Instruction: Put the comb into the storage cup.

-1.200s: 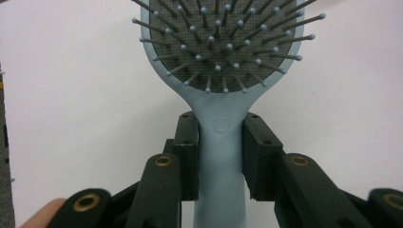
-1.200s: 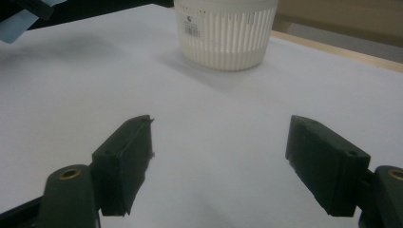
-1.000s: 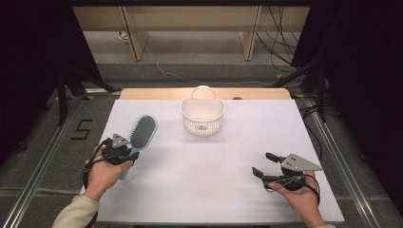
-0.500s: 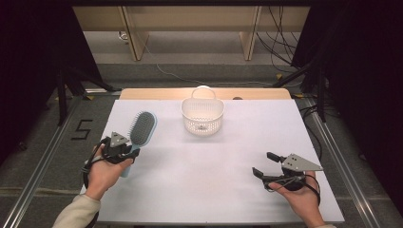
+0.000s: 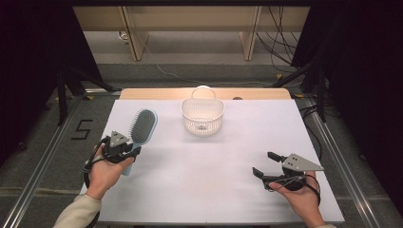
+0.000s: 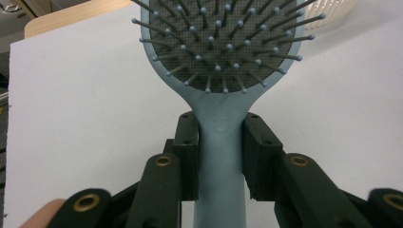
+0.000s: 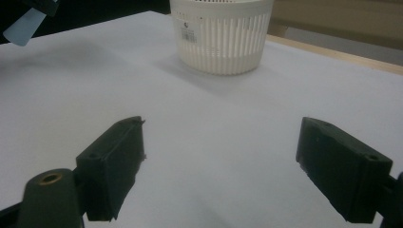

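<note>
Hairbrush (image 5: 141,129) first: in the high view the pale blue brush sits at the left side of the white bench (image 5: 228,190), bristles up, its head pointing toward the far edge and its handle running back into the left tool (image 5: 124,148), which the person's left hand holds low over the bench top. Compared with the two earlier high views, almost nothing has shifted; brush, hand and tool sit where they were a second ago, so the grasp looks settled and the lift has not yet begun. The white slatted basket (image 5: 203,116) stands well apart, toward the middle of the far side, and by my judgement it is the likely place for the brush to go. The right tool (image 5: 270,164) rests at the near right, jaws spread with bare bench between them, idle just as before. In the left gripper view the left tool (image 6: 221,156) is clenched on the hairbrush (image 6: 221,52): both black pads press against the neck of the handle just below the head, one on each side, and the grey bristle pad fans out above them. In the right gripper view the right tool (image 7: 221,164) is released, nothing between its pads, and the basket (image 7: 221,35) stands ahead on the bench (image 7: 71,85), upright and apparently empty
</note>
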Demonstrator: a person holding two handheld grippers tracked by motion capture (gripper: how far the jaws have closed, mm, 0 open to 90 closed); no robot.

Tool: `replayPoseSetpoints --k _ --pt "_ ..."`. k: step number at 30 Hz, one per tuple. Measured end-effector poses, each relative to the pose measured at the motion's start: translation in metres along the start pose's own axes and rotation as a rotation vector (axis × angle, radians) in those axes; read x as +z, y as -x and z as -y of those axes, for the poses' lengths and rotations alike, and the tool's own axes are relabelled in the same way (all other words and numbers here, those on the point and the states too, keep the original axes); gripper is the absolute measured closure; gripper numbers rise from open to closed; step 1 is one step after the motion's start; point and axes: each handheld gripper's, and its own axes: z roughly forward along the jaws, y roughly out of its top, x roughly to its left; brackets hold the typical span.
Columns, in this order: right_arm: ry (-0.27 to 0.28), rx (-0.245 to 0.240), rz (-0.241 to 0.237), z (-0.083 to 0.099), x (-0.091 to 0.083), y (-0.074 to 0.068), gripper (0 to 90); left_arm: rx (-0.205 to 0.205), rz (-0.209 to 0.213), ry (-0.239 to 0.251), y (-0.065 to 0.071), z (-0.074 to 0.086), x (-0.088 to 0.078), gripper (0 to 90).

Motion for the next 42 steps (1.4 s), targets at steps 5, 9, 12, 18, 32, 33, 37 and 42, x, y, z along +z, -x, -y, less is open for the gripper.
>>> replayPoseSetpoints --k 5,9,12,18,32,33,37,42 --pt "0.001 0.000 0.002 0.000 0.000 0.000 16.1 0.002 0.000 0.011 0.000 -0.001 0.000 70.1" --pt "0.002 0.000 0.003 0.000 0.000 0.000 15.9 0.001 0.001 0.018 0.001 -0.002 0.000 70.1" --pt "0.001 0.000 0.005 0.000 0.000 0.000 15.9 0.012 0.006 0.019 0.001 -0.003 0.001 70.1" --pt "0.002 0.001 0.007 0.000 -0.001 0.000 16.0 0.011 0.003 0.027 0.003 -0.003 0.002 70.1" --pt "0.007 0.009 0.012 0.000 -0.001 0.001 15.9 0.019 0.008 0.047 0.007 -0.008 0.005 70.0" --pt "0.007 0.008 0.012 0.000 -0.001 0.001 15.9 0.019 0.010 0.047 0.007 -0.009 0.005 70.0" --pt "0.008 0.009 0.014 0.000 -0.001 0.001 15.9 0.021 0.013 0.055 0.009 -0.011 0.006 70.0" --pt "0.009 0.010 0.013 0.000 -0.001 0.001 15.9 0.021 0.016 0.063 0.011 -0.013 0.007 70.1"
